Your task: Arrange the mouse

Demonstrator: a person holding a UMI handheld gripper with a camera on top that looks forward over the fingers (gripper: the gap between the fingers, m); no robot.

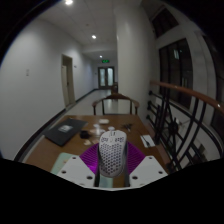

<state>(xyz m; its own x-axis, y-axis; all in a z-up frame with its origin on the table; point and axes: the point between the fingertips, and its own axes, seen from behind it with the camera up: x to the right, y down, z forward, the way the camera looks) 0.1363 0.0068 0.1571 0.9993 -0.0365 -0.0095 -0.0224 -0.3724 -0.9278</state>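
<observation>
The gripper (111,172) has its 2 fingers pressed on the flanks of the mouse (111,153), a white perforated shell standing between the purple pads (93,160). No gap shows on either side, so the mouse looks clamped, and it seems to be lifted clear of the table (70,150) rather than resting on it, though the contact underneath is hidden by the fingers.

Taking the mouse as the landmark: the wooden table spreads beyond and to both sides of it. A dark flat item (68,131), perhaps a mat or closed laptop, lies beyond it to the left. A white sheet (148,141) lies just to its right. A small orange-brown object (103,122) sits well beyond it, near the table's far edge, with a chair (115,102) behind that. A corridor with a door runs on further back.

Since the grip looks secure, the step in hand is probably carrying the mouse to its place. To do it well, keep the clamp even, travel level so the shell does not twist in the pads, lower until the base sits flat on bare wood, and only then release.
</observation>
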